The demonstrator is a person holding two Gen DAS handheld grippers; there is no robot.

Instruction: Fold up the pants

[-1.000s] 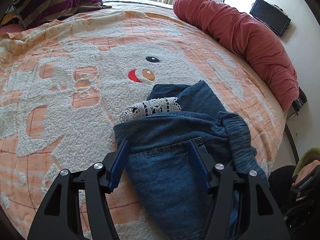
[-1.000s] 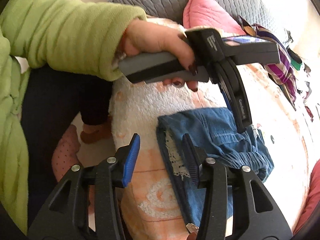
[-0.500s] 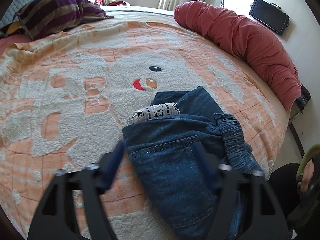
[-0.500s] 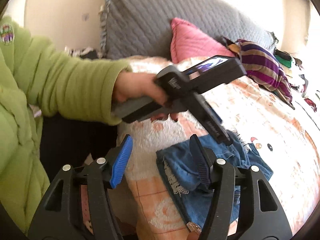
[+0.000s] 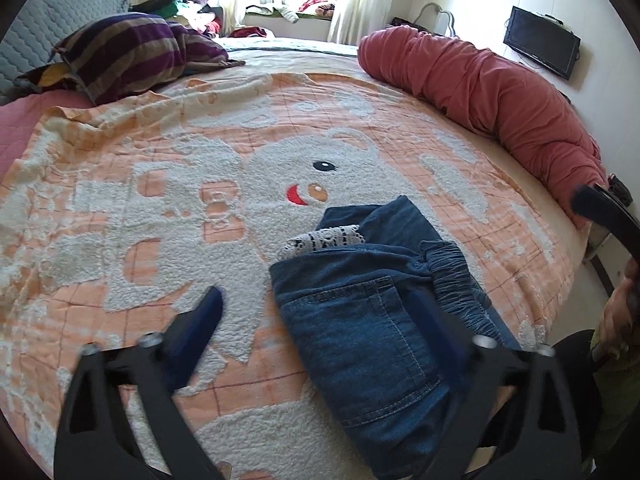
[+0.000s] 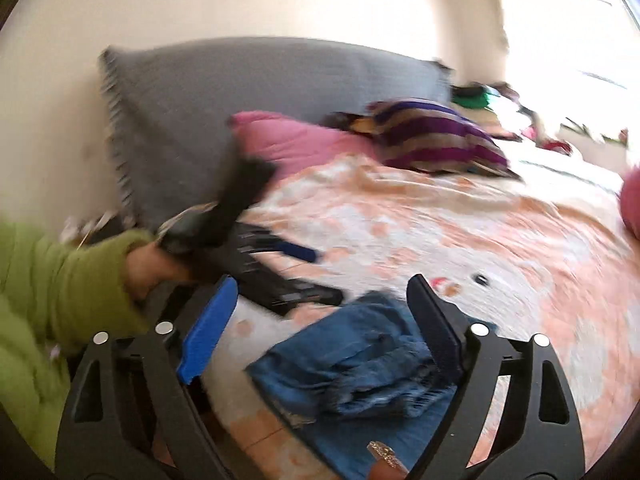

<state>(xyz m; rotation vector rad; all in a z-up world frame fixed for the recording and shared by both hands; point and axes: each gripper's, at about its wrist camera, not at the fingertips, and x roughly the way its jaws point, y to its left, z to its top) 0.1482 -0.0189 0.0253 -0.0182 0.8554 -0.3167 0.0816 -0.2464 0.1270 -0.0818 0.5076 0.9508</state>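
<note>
The blue denim pants point(image 5: 372, 320) lie folded in a small bundle on the orange and white bear blanket point(image 5: 192, 184), white lace trim point(image 5: 324, 240) showing at the far end. My left gripper point(image 5: 314, 300) hovers over them with jaws opening wide; one finger is over the blanket, the other over the denim, pads pressing on nothing. In the right wrist view the pants point(image 6: 352, 368) lie below my right gripper point(image 6: 323, 284), whose jaws are also opening, with nothing gripped. The left gripper point(image 6: 316, 276) appears there blurred, held by a hand in a green sleeve point(image 6: 60, 280).
A rolled red duvet point(image 5: 480, 92) lines the bed's right side. A striped pillow point(image 5: 132, 52), a pink pillow point(image 6: 296, 140) and a grey quilted cushion point(image 6: 240, 100) sit at the head. A dark screen point(image 5: 540, 40) hangs on the wall. The bed edge is just past the pants.
Both grippers have opened wider and lifted back off the pants. The right gripper's view has rolled and swung up toward the bed head. The folded pants stay in place.
</note>
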